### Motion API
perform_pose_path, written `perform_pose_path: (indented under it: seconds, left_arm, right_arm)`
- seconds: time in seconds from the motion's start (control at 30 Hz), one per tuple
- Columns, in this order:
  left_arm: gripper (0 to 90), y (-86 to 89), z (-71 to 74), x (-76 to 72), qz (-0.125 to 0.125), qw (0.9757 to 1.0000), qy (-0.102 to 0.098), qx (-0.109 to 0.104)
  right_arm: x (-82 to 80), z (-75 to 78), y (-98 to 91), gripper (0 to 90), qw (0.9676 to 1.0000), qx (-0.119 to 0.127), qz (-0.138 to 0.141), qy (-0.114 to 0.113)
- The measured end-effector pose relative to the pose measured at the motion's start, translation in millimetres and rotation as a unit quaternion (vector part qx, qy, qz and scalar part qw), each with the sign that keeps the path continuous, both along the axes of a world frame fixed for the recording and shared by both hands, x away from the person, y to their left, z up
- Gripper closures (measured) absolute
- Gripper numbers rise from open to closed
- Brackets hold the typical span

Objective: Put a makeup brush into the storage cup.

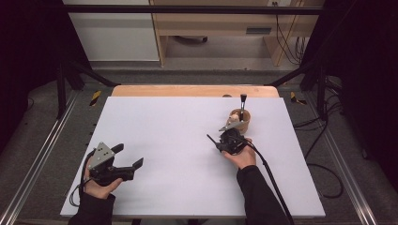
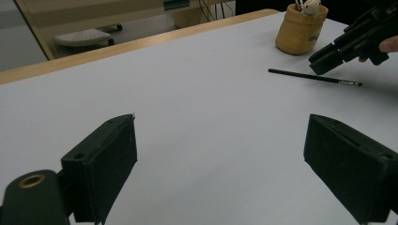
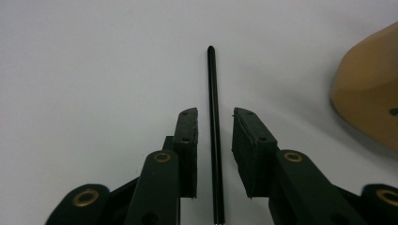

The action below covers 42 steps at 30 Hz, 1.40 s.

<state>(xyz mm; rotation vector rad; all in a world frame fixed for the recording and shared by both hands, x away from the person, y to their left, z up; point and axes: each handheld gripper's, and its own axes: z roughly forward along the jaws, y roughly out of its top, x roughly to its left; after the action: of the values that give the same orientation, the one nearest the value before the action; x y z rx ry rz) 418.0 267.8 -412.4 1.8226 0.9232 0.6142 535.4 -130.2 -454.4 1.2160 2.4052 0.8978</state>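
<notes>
In the high view, the white table surface (image 1: 178, 154) carries two hand-held grippers. The left gripper (image 1: 127, 157) sits at roughly 8 o'clock on the table, held by the left hand (image 1: 101, 186); its jaws are spread wide with nothing between them, and in the left gripper view the left gripper (image 2: 220, 164) shows only bare white surface in the gap. The right gripper (image 1: 225, 139) sits at about 3 o'clock, just on the near side of the tan wooden pot (image 1: 240, 118), gripped by the right hand (image 1: 241, 157). A black-handled tool (image 1: 243, 104) stands upright in the pot. In the right gripper view, the right gripper (image 3: 215, 126) has its jaws parted a little, one on each side of the thin black brush (image 3: 213, 117), which lies flat on the table and runs toward 12 o'clock; a narrow gap shows at each pad, so neither pad is pressing the shaft. The pot (image 3: 371, 93) appears at 2 o'clock in that view, apart from the brush. In the left gripper view, the brush (image 2: 314, 77) lies at 2 o'clock, with the pot (image 2: 300, 28) beyond it and the right gripper (image 2: 328, 58) angled down just above the brush.
</notes>
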Motion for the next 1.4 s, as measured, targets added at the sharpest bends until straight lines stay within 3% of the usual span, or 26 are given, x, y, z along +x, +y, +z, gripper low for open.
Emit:
perform_pose_path:
  seconds: [0.13,0.3,0.4,0.47,0.63,1.0,1.2,1.3,1.4]
  left_arm:
    - [8.8,-0.7,-0.1,-0.1,0.000,1.0000,0.001,0.000]
    - [8.8,-2.0,-0.3,0.1,-0.003,1.0000,0.000,0.004]
    - [8.8,-1.8,-0.2,0.0,-0.003,1.0000,0.000,0.004]
    - [8.8,-1.6,0.0,-0.1,-0.003,1.0000,0.000,0.003]
    - [8.8,-2.5,-0.4,0.2,-0.005,1.0000,0.002,0.004]
    - [8.7,-3.0,-1.1,0.7,-0.005,1.0000,0.003,0.007]
    - [8.7,-4.3,-1.5,0.5,-0.007,0.9999,0.003,0.009]
    - [8.7,-4.6,-1.3,0.2,-0.007,0.9999,0.003,0.010]
    - [8.7,-4.7,-1.2,0.1,-0.007,0.9999,0.003,0.011]
  right_arm:
    - [0.2,10.5,-6.7,64.4,0.9998,0.002,-0.007,0.018]
    - [0.7,19.7,-11.9,62.9,0.9991,-0.025,-0.003,0.035]
    - [1.5,24.1,-8.4,62.6,0.9984,-0.038,0.006,0.041]
    - [2.8,26.3,-5.0,62.2,0.9984,-0.033,0.009,0.046]
    - [8.7,30.6,6.9,60.7,0.9959,-0.064,0.030,0.057]
    - [17.6,14.9,21.8,65.4,0.9884,-0.114,0.034,0.094]
    - [19.6,8.2,21.8,71.2,0.9852,-0.132,0.038,0.103]
    - [19.1,4.8,22.6,72.9,0.9818,-0.152,0.041,0.105]
    - [18.3,4.8,23.4,76.8,0.9822,-0.147,0.038,0.110]
